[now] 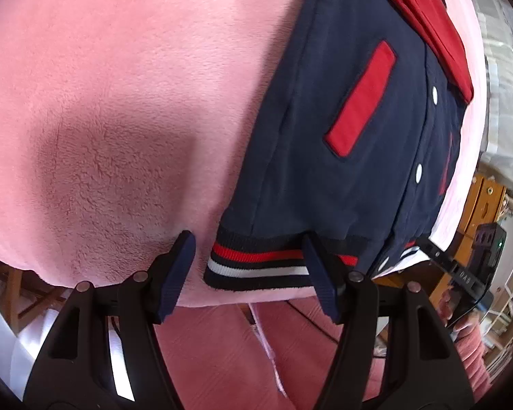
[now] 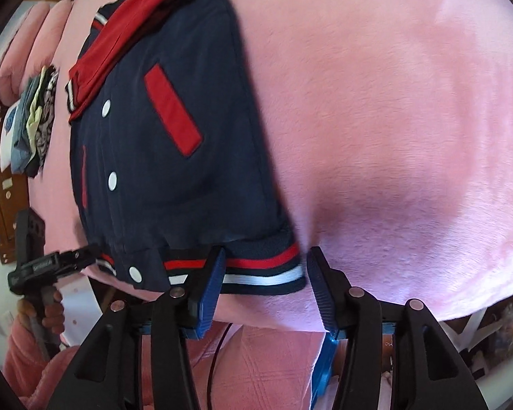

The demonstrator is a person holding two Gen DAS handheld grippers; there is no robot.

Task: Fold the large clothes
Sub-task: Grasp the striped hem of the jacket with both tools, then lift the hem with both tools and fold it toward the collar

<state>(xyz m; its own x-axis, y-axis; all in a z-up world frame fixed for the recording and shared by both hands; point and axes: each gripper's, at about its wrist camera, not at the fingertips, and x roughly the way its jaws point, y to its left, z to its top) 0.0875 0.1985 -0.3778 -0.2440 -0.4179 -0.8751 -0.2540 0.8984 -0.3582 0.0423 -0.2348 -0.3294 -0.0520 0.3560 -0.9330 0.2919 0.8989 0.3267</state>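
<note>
A navy varsity jacket (image 1: 328, 157) with red pocket trims, white snaps and red sleeves folded in lies flat on a pink fleece blanket (image 1: 136, 85). Its striped hem band (image 1: 256, 266) faces me. My left gripper (image 1: 248, 256) is open, its jaws straddling the hem's left corner without closing on it. In the right wrist view the jacket (image 2: 164, 171) lies at left; my right gripper (image 2: 263, 273) is open, its jaws straddling the hem's right corner (image 2: 266, 266). Each gripper shows at the edge of the other's view, the right one (image 1: 461, 266) and the left one (image 2: 51, 263).
The blanket's near edge (image 1: 222, 302) drops off just before the grippers, with pink quilted fabric below. A pile of other clothes (image 2: 34, 119) lies at the far left of the bed. Wooden furniture (image 1: 482, 198) stands beyond the bed's right side.
</note>
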